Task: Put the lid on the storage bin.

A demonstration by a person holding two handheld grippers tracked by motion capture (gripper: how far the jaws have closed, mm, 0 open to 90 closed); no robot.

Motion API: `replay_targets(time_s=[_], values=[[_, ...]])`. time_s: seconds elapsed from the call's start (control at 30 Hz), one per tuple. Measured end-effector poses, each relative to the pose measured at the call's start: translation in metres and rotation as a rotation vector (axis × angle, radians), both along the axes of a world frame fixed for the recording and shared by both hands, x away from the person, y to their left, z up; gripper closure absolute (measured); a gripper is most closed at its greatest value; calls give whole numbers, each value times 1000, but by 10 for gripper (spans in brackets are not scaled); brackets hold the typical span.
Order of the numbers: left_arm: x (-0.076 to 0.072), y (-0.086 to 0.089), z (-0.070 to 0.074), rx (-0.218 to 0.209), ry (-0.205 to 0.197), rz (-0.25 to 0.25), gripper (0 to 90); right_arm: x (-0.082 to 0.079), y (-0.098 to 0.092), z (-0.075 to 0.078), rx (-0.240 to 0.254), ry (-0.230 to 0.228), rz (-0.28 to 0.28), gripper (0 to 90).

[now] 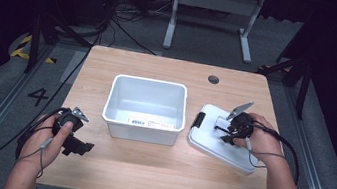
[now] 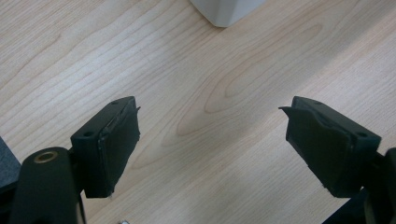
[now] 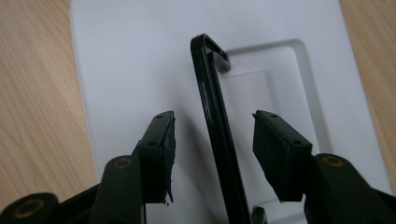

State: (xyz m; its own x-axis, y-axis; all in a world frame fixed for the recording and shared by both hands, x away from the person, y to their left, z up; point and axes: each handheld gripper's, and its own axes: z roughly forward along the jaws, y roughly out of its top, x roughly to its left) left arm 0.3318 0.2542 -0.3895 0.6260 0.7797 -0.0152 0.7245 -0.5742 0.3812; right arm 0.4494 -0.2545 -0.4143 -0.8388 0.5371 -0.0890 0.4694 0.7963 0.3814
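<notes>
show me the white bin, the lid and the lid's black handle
white bin (image 1: 143,123): high view, on its front wall.
lid (image 3: 126,60): right gripper view, on its flat white top.
black handle (image 3: 215,116): right gripper view, on the raised bar's middle.

On the table (image 1: 145,172), the bin (image 1: 145,109) sits mid-table. The lid (image 1: 223,140) lies just right of it, apart, its handle (image 3: 217,126) raised on top.

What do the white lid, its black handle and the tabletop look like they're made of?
The lid looks like smooth moulded white plastic, matt with a soft sheen and a pressed-in recess. Its handle seems to be black plastic, ribbed along one edge. The table shows pale wood grain; solid wood or printed laminate, I can't tell.
</notes>
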Motion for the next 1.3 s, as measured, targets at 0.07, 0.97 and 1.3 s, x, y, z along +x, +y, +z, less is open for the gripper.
replay_targets(time_s=[0.07, 0.97, 1.3], values=[[0, -1, -1, -1, 6, -2, 177, 1, 0, -2, -28, -1, -1, 587], [3, 7, 0, -22, -20, 20, 175, 7, -7, 31, 2, -61, 75, 842], [7, 10, 4, -34, -43, 6, 174, 4, -15, 59, 19, -63, 84, 843]])
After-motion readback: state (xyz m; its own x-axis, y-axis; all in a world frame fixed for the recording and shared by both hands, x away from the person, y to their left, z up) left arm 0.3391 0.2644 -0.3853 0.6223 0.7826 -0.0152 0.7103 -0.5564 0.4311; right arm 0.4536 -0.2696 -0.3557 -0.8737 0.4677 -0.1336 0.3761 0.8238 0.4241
